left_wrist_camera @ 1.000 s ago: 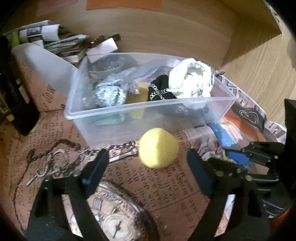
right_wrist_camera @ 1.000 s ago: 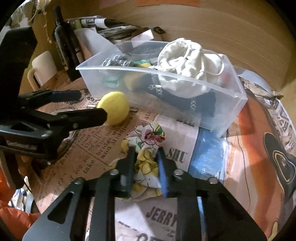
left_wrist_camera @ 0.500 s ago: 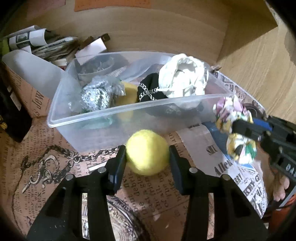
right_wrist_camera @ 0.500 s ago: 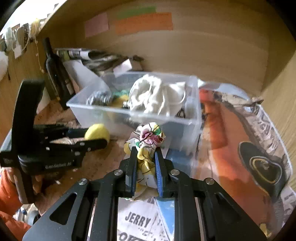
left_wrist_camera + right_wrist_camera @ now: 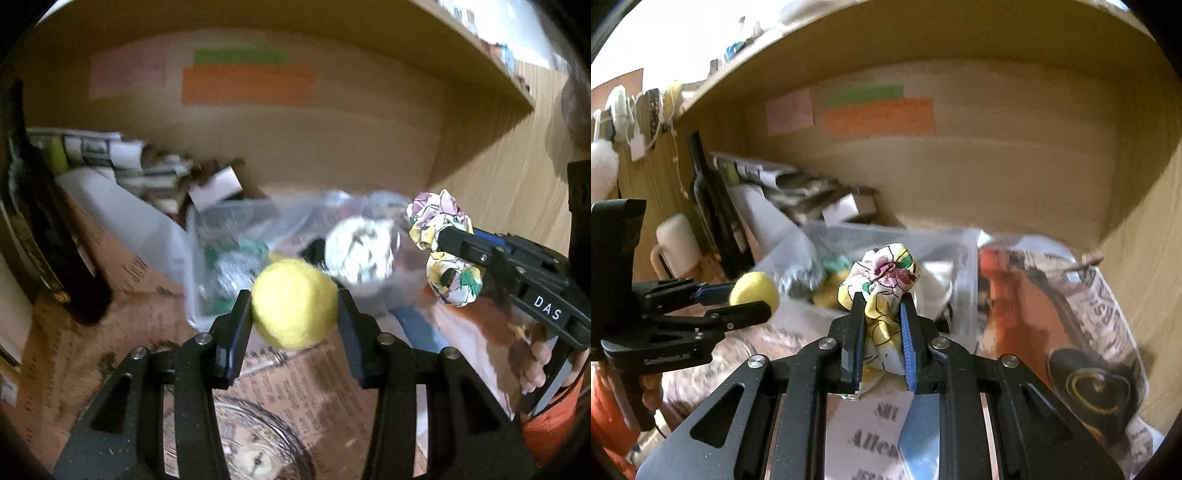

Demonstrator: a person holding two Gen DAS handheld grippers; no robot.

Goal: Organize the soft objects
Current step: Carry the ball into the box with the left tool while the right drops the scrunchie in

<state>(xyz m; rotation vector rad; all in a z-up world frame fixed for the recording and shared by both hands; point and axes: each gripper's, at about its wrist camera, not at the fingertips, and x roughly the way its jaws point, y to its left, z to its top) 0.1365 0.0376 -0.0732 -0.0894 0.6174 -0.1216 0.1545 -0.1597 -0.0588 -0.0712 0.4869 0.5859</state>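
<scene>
My left gripper (image 5: 294,295) is shut on a yellow soft ball (image 5: 294,302) and holds it in the air in front of the clear plastic bin (image 5: 199,295). It also shows in the right wrist view (image 5: 753,297) with the ball (image 5: 753,290). My right gripper (image 5: 882,306) is shut on a crumpled floral cloth (image 5: 882,280), lifted before the bin (image 5: 960,258). The cloth also shows in the left wrist view (image 5: 443,251). The bin holds a white cloth bundle (image 5: 360,251), silver and green items.
A dark bottle (image 5: 713,206) and a white mug (image 5: 676,243) stand at the left. Rolled newspapers (image 5: 110,155) lie behind the bin. Printed paper (image 5: 1089,306) covers the shelf floor. Wooden walls close the back and right, a shelf above.
Both grippers have risen off the paper with their loads. The left closed on the yellow ball and lifted it; the right raised the floral cloth toward the bin.
</scene>
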